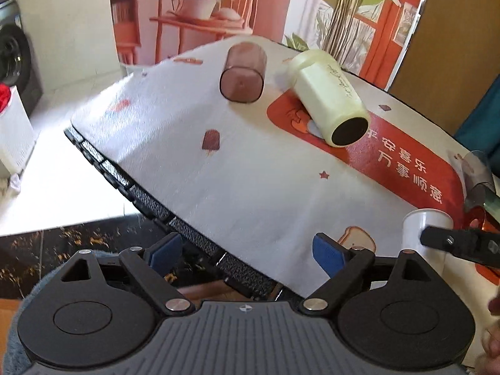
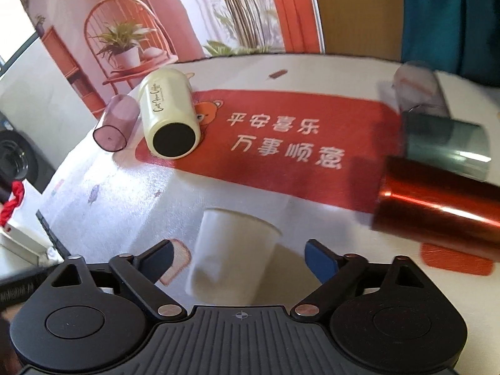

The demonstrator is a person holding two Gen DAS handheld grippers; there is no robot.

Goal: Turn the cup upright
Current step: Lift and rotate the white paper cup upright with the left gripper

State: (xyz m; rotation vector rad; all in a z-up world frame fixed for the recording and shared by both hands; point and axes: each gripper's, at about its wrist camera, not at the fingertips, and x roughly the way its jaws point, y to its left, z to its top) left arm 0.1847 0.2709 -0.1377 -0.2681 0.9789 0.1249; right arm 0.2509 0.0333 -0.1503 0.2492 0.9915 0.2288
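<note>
So the white paper cup (image 2: 232, 250) is sitting mouth-up on the desk (image 2: 250, 193), right between the right gripper (image 2: 240, 257)'s fingers, which are spread wide and not touching it. The left gripper (image 1: 247, 250) is hanging wide too, holding nothing, near the desk edge. A cream bottle (image 2: 168, 115) and purple cup (image 2: 115, 123) are lying on their sides further back, just beside each other.
</note>
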